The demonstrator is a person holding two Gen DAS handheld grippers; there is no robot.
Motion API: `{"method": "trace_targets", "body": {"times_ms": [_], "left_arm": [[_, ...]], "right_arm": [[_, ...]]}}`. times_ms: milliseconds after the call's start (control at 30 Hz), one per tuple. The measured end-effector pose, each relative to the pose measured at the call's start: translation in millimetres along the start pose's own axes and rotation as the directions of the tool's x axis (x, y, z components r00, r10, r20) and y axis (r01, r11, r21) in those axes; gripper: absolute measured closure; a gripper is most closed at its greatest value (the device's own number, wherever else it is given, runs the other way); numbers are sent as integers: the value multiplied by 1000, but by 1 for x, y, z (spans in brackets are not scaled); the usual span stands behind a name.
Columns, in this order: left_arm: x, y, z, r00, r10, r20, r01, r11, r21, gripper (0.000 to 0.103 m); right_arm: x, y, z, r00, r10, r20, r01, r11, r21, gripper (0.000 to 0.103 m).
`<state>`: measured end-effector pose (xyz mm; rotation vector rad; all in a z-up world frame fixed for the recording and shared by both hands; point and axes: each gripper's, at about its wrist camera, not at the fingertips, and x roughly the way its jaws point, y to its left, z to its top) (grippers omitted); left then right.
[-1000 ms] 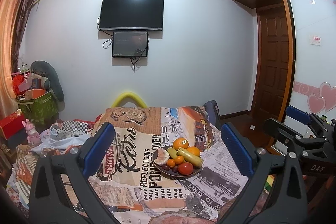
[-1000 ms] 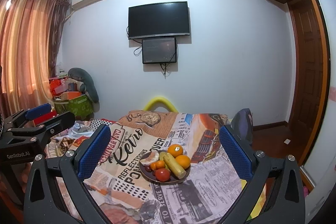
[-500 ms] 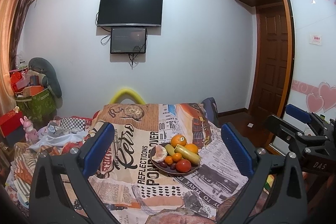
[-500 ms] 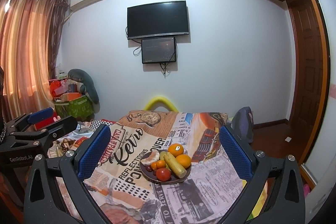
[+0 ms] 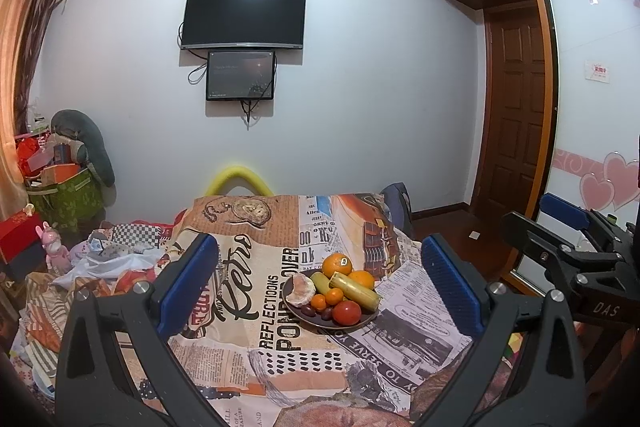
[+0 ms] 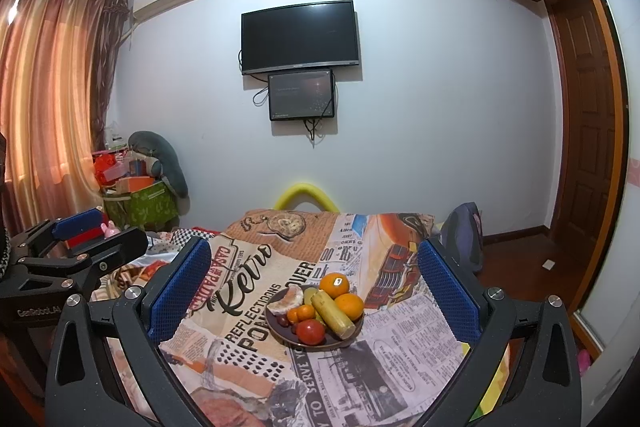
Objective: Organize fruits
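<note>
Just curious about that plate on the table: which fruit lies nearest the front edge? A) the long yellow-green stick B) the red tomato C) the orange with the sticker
B: the tomato sits at the plate's front edge, with the stickered orange at the back.

Bare patterned tablecloth (image 5: 256, 359) is seen around the dark plate (image 5: 294, 309) at lower centre of the frame. The plate is crowded with fruit: oranges (image 5: 337, 264), a tomato (image 5: 347, 312) and a yellow cylinder (image 5: 355, 290) lie touching.
</note>
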<state>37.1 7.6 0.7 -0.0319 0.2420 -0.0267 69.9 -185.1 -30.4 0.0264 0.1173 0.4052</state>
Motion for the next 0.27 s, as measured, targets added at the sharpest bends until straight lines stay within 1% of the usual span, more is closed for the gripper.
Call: {"method": "trace_targets", "body": {"times_ms": [267], "left_arm": [[2,-1,-2,1000,0,-2,0,1000,-1,0]], "right_arm": [[4,-2,-2,1000,-6,-9,6,1000,2,0]]}}
